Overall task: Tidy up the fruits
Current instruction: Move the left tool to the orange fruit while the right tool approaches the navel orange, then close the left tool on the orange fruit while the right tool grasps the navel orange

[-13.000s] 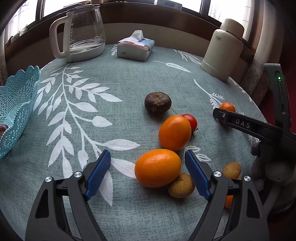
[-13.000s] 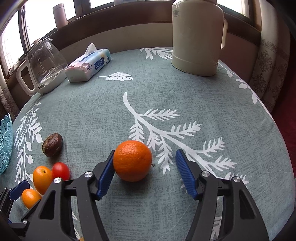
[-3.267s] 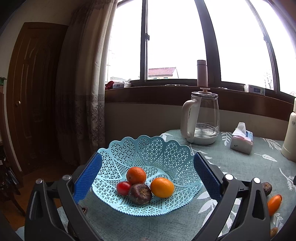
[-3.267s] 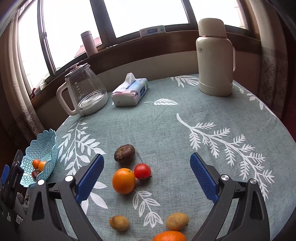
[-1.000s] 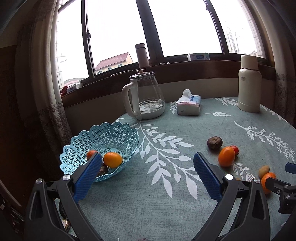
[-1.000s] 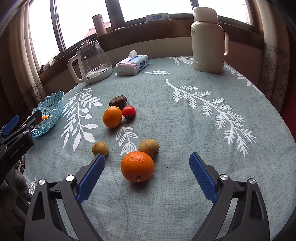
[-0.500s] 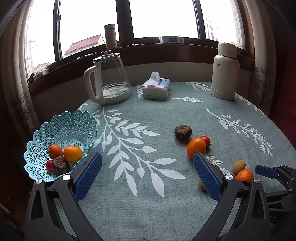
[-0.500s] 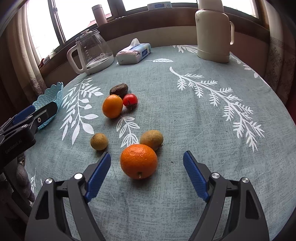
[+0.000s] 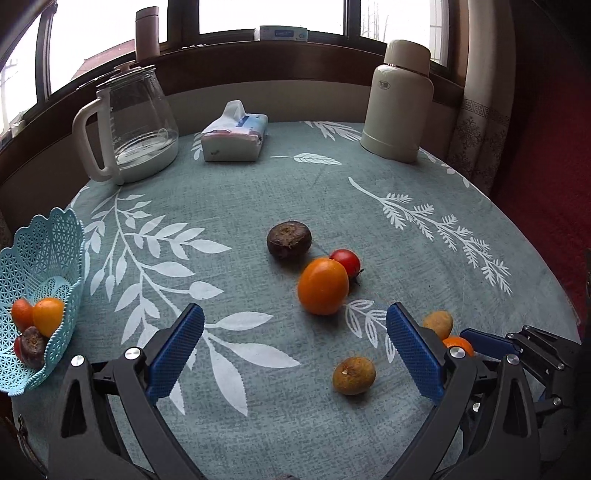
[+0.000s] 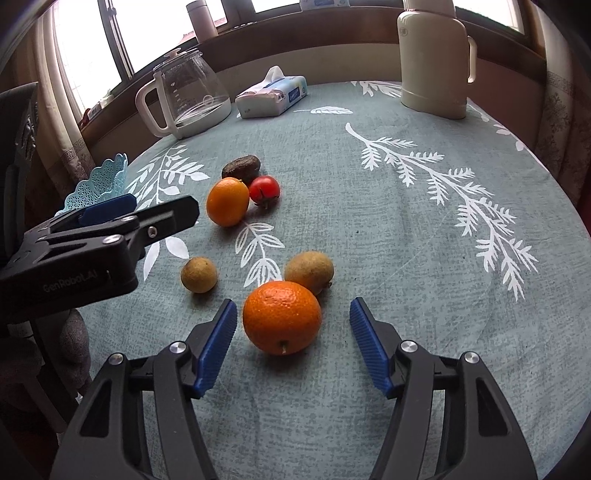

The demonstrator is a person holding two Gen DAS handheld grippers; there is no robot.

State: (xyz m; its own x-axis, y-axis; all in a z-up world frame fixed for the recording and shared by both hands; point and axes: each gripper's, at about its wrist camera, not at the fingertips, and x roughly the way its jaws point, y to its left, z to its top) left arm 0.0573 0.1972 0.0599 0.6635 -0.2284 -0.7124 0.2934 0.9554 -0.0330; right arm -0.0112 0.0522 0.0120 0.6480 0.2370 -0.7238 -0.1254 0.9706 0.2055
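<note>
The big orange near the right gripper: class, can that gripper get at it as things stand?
Probably yes. The right gripper is open, its fingers either side of the big orange, nothing between. The brown fruit touching behind may get nudged.

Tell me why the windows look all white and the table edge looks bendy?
Left wrist view: daylight overexposes the window panes, so almost nothing outside shows, and the fisheye lens curves the table edge. Right wrist view: same bending; the orange is sharp, with a soft shadow beneath it.
</note>
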